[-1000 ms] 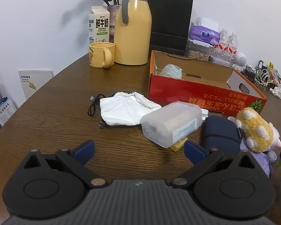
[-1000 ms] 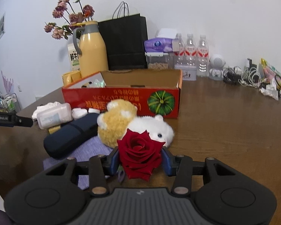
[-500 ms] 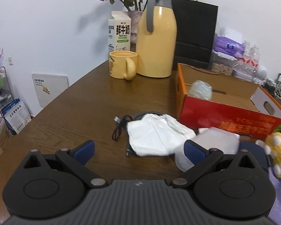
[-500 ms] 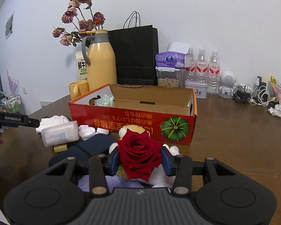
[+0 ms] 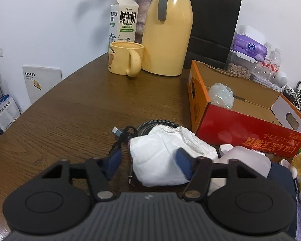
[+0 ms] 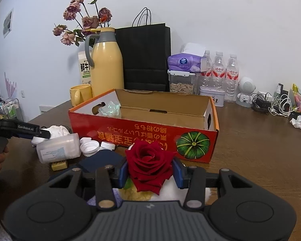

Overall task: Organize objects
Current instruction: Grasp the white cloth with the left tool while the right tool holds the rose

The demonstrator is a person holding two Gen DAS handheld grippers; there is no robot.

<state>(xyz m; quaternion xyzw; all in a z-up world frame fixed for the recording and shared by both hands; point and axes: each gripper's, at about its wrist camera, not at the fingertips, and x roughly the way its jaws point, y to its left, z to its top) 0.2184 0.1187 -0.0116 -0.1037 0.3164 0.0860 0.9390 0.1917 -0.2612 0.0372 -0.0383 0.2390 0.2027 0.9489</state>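
My right gripper [image 6: 150, 173] is shut on a red rose [image 6: 149, 165] and holds it above the plush toy, in front of the red cardboard box [image 6: 142, 130]. My left gripper [image 5: 148, 163] is part closed around a crumpled white tissue [image 5: 166, 156] that lies on a black cable [image 5: 128, 134]; whether the pads touch it is unclear. The left gripper also shows in the right wrist view [image 6: 44, 133]. The box [image 5: 240, 124] holds a crumpled clear plastic wrap [image 5: 220, 95]. A translucent plastic jar [image 6: 58, 147] lies on its side beside the tissue.
A yellow thermos [image 5: 167, 32], yellow mug [image 5: 125, 60], milk carton [image 5: 123, 19] and black paper bag [image 6: 144, 56] stand at the back. Water bottles [image 6: 220, 70], tissue pack [image 6: 182, 64], tangled cables [image 6: 275, 104], a dark case [image 6: 98, 160] and white lids [image 6: 89, 146] are around.
My left gripper moved forward to the tissue and its jaws narrowed around it. My right gripper rose with the rose, bringing the box closer in view.
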